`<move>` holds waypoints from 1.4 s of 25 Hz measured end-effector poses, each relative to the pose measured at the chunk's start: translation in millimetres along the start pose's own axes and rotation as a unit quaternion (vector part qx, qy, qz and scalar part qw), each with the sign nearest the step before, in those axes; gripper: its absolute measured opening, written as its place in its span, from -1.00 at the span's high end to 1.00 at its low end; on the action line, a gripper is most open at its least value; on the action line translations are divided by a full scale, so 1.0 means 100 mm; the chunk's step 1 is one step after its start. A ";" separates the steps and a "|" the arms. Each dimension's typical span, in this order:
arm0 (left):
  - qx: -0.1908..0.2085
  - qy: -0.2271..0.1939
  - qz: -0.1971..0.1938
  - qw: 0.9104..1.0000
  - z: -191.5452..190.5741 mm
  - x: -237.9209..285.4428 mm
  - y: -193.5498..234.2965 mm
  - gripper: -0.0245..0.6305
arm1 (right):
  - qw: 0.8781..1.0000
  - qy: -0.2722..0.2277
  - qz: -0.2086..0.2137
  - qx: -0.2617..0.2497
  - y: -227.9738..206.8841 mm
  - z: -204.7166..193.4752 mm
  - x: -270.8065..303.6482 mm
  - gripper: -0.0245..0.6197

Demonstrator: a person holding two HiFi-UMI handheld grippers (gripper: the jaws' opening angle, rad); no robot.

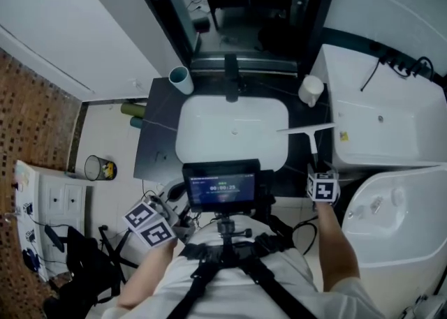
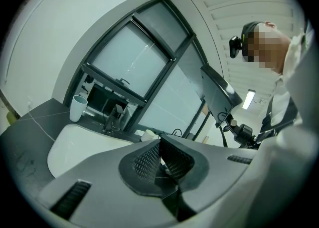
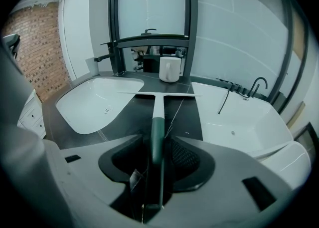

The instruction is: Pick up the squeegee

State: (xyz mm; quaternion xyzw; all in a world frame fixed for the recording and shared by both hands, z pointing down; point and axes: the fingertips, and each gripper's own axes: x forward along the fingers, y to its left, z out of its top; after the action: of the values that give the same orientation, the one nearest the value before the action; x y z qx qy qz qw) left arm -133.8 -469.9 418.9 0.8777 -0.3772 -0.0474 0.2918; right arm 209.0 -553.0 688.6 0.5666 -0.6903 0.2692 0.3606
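Note:
The squeegee has a pale T-shaped blade point(image 1: 305, 128) and a dark green handle point(image 3: 157, 137). It lies along the dark counter point(image 1: 157, 136), to the right of the white basin point(image 1: 232, 129). My right gripper point(image 1: 323, 188) is shut on the handle, which runs straight out between its jaws, with the blade point(image 3: 159, 94) crosswise at the far end. Whether the blade touches the counter I cannot tell. My left gripper point(image 1: 150, 225) hangs low by the person's left side, away from the counter. Its ribbed pads point(image 2: 149, 162) are pressed together with nothing between them.
A black faucet point(image 1: 231, 77) stands behind the basin, with a white cup point(image 1: 181, 79) to its left and a white mug point(image 1: 311, 90) to its right. A white tub point(image 1: 380, 122) borders the counter's right side. A chest-mounted screen point(image 1: 221, 186) blocks the counter's near edge.

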 end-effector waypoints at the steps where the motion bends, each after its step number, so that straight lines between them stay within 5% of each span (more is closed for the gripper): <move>1: 0.000 0.000 0.001 1.000 0.01 0.00 0.01 0.94 | 1.000 0.001 -0.001 0.000 0.00 -0.01 0.02 0.35; 35: 0.004 0.017 0.004 1.000 -0.05 -0.03 -0.04 0.94 | 0.995 -0.093 -0.003 0.019 0.05 0.16 0.15 0.35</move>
State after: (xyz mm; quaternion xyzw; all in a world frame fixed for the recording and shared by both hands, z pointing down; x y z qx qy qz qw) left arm -132.3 -463.5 420.3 0.8781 -0.3756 -0.0298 0.2950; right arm 199.8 -572.8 691.4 0.5982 -0.7137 0.2275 0.2846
